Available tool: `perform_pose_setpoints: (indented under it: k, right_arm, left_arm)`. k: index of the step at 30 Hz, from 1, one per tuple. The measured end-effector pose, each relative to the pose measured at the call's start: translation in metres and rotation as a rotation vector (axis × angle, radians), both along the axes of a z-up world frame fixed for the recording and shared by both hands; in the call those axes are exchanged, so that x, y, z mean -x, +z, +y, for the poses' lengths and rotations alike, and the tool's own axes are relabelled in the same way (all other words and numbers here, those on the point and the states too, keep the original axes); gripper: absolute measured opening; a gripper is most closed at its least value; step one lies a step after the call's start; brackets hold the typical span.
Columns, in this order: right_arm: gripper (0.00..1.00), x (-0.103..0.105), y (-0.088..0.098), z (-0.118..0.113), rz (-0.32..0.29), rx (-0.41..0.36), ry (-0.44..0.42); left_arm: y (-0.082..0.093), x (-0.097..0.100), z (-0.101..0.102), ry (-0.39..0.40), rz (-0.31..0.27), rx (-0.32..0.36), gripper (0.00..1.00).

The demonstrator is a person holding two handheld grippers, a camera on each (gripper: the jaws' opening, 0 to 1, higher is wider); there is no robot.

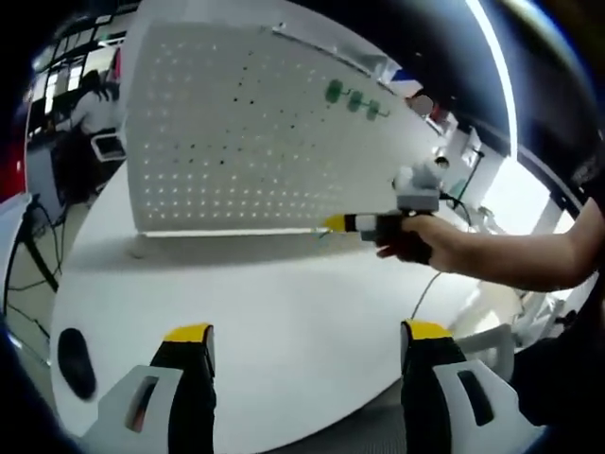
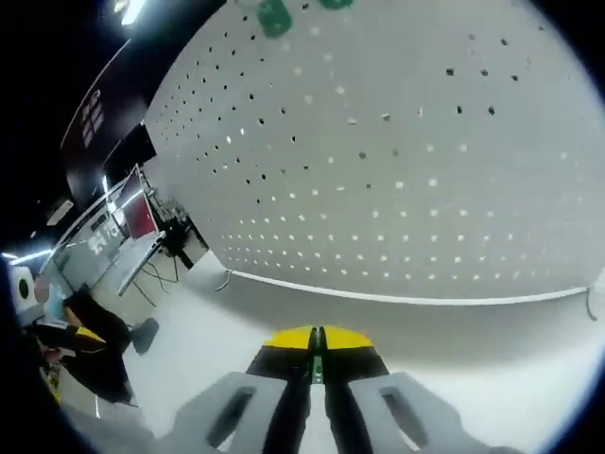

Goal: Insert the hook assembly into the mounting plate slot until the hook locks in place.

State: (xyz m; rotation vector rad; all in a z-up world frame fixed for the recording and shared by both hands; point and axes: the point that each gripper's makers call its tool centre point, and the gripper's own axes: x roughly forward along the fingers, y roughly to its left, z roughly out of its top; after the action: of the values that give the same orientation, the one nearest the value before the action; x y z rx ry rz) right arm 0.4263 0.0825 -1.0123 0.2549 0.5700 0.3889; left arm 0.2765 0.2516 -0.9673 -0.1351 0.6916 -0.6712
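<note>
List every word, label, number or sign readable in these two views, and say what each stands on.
None can be read.
Dark wall panel in the right gripper view: pale marks, too blurred to read.
Green hooks on the white pegboard: no lettering visible.
Yellow-tipped left gripper and right gripper: no text visible.

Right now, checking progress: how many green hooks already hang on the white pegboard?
3: green hooks in a row near the white perforated pegboard's upper right in the left gripper view; others may be hidden.
</note>
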Motion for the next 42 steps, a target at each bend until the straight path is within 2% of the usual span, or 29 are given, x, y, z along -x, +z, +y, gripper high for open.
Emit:
perform_pose_setpoints:
  k: [6, 7, 12, 15, 19, 22, 24, 26, 29, 31, 34, 36, 40, 42]
  right_arm:
    - [0.00, 0.014, 0.041, 0.015, -0.088, -0.037, 0.031]
    - [0.00, 0.019, 0.049, 0.019, -0.104, -0.039, 0.039]
    - [0.00, 0.044, 0.077, 0.033, -0.140, -0.095, 0.057]
    - [0.00, 0.058, 0.089, 0.041, -0.161, -0.110, 0.077]
    - [0.00, 0.086, 0.108, 0.051, -0.194, -0.160, 0.088]
    - [0.00, 0.101, 0.120, 0.061, -0.219, -0.199, 0.100]
    - [0.00, 0.110, 0.128, 0.067, -0.238, -0.223, 0.109]
    - [0.00, 0.116, 0.133, 0.072, -0.246, -0.234, 0.114]
    - [0.00, 0.126, 0.140, 0.081, -0.261, -0.254, 0.128]
    - [0.00, 0.130, 0.143, 0.086, -0.268, -0.261, 0.139]
    - [0.00, 0.134, 0.146, 0.095, -0.293, -0.243, 0.176]
    - [0.00, 0.137, 0.146, 0.099, -0.282, -0.251, 0.191]
    - [0.00, 0.142, 0.152, 0.105, -0.306, -0.242, 0.215]
    - [0.00, 0.143, 0.154, 0.106, -0.314, -0.249, 0.218]
  left_arm:
    - [0.011, -0.002, -0.005, 0.000, -0.025, 0.001, 0.82]
    - [0.013, -0.003, -0.005, 0.003, -0.038, -0.014, 0.83]
    - [0.019, -0.005, -0.010, 0.004, -0.049, 0.006, 0.82]
    - [0.023, -0.007, -0.015, 0.007, -0.061, 0.013, 0.82]
    - [0.028, -0.008, -0.024, -0.002, -0.067, 0.027, 0.80]
    - [0.038, -0.009, -0.034, -0.017, -0.089, 0.060, 0.81]
    - [0.040, -0.009, -0.038, -0.023, -0.091, 0.058, 0.80]
    - [0.041, -0.008, -0.042, -0.037, -0.092, 0.049, 0.77]
    - [0.047, -0.006, -0.047, -0.042, -0.089, 0.078, 0.72]
    - [0.049, -0.003, -0.049, -0.047, -0.072, 0.101, 0.64]
    - [0.053, -0.002, -0.050, -0.031, -0.073, 0.144, 0.56]
    - [0.054, -0.001, -0.050, -0.022, -0.062, 0.169, 0.53]
    - [0.057, 0.003, -0.049, -0.014, -0.053, 0.196, 0.42]
    - [0.057, 0.003, -0.047, 0.000, -0.061, 0.189, 0.41]
